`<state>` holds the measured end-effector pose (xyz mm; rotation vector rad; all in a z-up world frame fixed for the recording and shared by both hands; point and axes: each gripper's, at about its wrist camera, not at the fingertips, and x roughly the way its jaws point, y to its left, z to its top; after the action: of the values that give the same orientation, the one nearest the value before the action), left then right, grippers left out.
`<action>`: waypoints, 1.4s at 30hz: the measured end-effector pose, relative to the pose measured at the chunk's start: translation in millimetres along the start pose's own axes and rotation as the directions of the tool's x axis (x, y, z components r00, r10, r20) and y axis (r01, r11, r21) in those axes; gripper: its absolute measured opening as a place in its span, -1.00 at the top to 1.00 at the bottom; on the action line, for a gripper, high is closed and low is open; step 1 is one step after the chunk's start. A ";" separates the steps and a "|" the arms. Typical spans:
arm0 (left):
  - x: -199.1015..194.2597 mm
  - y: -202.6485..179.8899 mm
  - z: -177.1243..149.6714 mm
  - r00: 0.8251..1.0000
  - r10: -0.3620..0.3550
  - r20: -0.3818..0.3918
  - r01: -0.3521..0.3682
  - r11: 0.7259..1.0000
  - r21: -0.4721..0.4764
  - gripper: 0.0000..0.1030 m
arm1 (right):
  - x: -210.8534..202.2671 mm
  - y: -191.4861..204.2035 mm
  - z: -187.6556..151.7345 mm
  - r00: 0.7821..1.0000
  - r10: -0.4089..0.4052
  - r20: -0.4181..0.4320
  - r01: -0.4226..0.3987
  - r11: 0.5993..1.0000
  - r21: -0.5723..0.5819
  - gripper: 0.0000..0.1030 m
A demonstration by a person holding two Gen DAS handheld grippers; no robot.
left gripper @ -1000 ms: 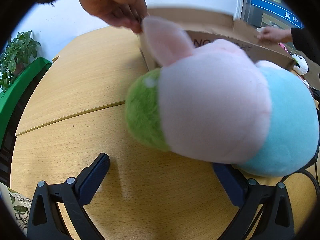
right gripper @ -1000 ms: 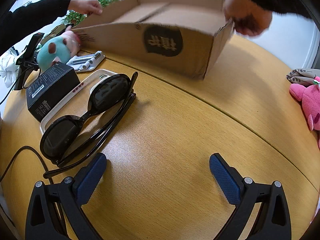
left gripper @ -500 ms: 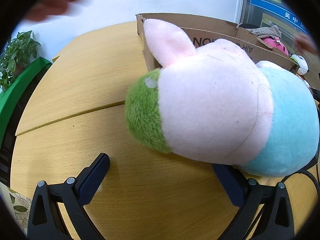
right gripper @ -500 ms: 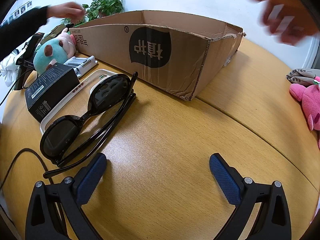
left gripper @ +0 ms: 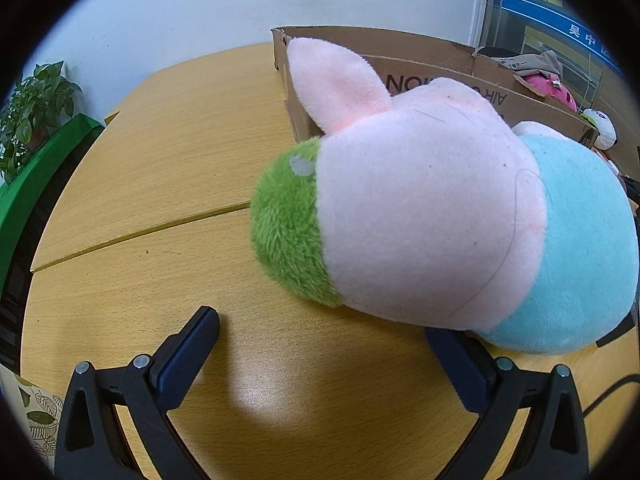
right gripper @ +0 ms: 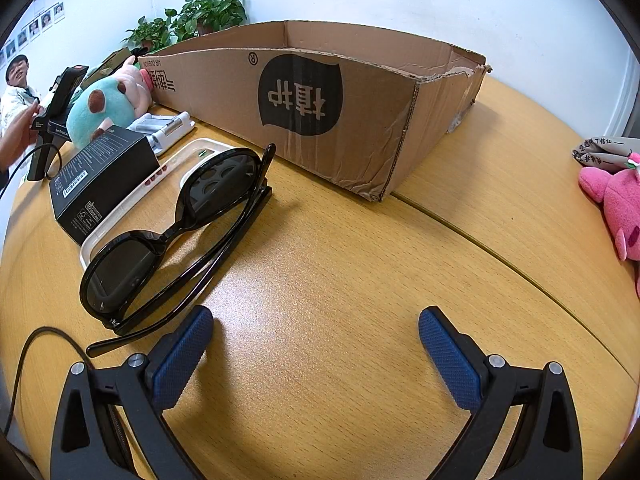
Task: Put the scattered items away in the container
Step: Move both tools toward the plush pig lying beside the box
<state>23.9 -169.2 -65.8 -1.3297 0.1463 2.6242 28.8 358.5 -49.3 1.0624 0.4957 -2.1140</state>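
Note:
A pink, green and light-blue plush pig [left gripper: 432,216] lies on the wooden table right in front of my left gripper [left gripper: 324,336], which is open and empty; its right finger sits partly under the plush. The shallow cardboard box [left gripper: 436,76] stands behind the plush. In the right wrist view the box [right gripper: 320,96] is ahead, and black sunglasses [right gripper: 176,232] lie at the left, just beyond my open, empty right gripper [right gripper: 316,340]. The same plush [right gripper: 108,104] shows far left.
A black carton [right gripper: 100,176] rests on a white tray [right gripper: 120,216], with a white device [right gripper: 168,128] behind. A pink plush [right gripper: 620,200] and papers lie at the right edge. A cable [right gripper: 36,344] runs at the left. Plants stand behind; a person sits far left.
The hands that held the cardboard box have set it down on the table and withdrawn out of view. Both grippers stayed still and open.

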 end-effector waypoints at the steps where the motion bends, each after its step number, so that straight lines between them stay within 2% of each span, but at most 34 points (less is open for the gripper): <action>1: 0.0 -0.4 0.1 1.000 0.000 0.000 0.000 1.000 0.000 -1.00 | 0.8 -0.2 1.0 1.000 -0.003 0.000 0.003 1.000 0.005 -1.00; 9: 0.6 -0.2 0.4 1.000 0.000 0.000 0.000 1.000 0.000 -1.00 | 3.2 5.1 1.6 0.999 -0.042 -0.002 0.042 0.997 0.061 -1.00; 14: 0.4 -0.4 0.6 1.000 0.000 0.000 0.000 1.000 0.000 -1.00 | 3.0 8.7 -7.3 0.994 -0.111 -0.011 0.111 0.981 0.156 -1.00; 17: -2.7 -2.5 -1.1 1.000 0.001 -0.003 -0.001 1.000 0.002 -1.00 | 3.7 6.8 -8.0 0.993 -0.121 -0.012 0.121 0.978 0.172 -1.00; 20: -11.5 0.8 -6.8 1.000 0.006 -0.006 -0.007 0.999 -0.040 -0.99 | 4.2 4.9 -8.3 0.992 -0.126 -0.013 0.127 0.976 0.179 -1.00; 23: -34.3 6.3 -7.4 0.999 0.013 0.041 -0.009 0.994 -0.113 -0.99 | 3.4 5.4 -10.6 0.989 -0.150 -0.018 0.150 0.967 0.207 -1.00; 25: -61.1 9.0 -9.7 0.993 0.052 0.108 -0.034 0.986 -0.164 -0.99 | 1.6 6.5 -12.3 0.985 -0.171 -0.031 0.173 0.956 0.238 -1.00; 27: -86.9 8.9 -12.3 0.979 0.113 0.168 -0.073 0.972 -0.225 -0.99 | 0.4 6.0 -12.9 0.980 -0.192 -0.049 0.199 0.941 0.274 -1.00; 31: -113.9 -0.9 -14.5 0.959 0.222 0.178 -0.160 0.938 -0.308 -0.99 | -5.9 10.6 -15.0 0.974 -0.223 -0.048 0.226 0.915 0.336 -1.00; 33: -117.1 -11.6 -12.3 0.956 0.234 0.179 -0.176 0.940 -0.292 -0.99 | -13.2 17.7 -12.4 0.975 -0.222 -0.020 0.216 0.917 0.336 -1.00; 37: -118.4 -29.1 -9.0 0.958 0.200 0.205 -0.141 0.952 -0.272 -0.99 | -30.3 39.5 -1.8 0.971 -0.235 0.038 0.215 0.935 0.282 -0.99; 40: -113.2 -46.2 -4.5 0.972 0.105 0.209 -0.055 0.971 -0.231 -0.99 | -44.6 53.4 5.5 0.965 -0.247 0.088 0.219 0.944 0.248 -0.94; 42: -111.3 -51.1 -2.6 0.978 0.022 0.207 0.028 0.971 -0.239 -0.99 | -53.0 58.9 7.9 0.966 -0.228 0.119 0.194 0.949 0.247 -0.60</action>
<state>101.3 -134.2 22.4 -1.1056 -0.2125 2.8283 89.7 336.3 -3.1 1.0080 0.3055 -2.4686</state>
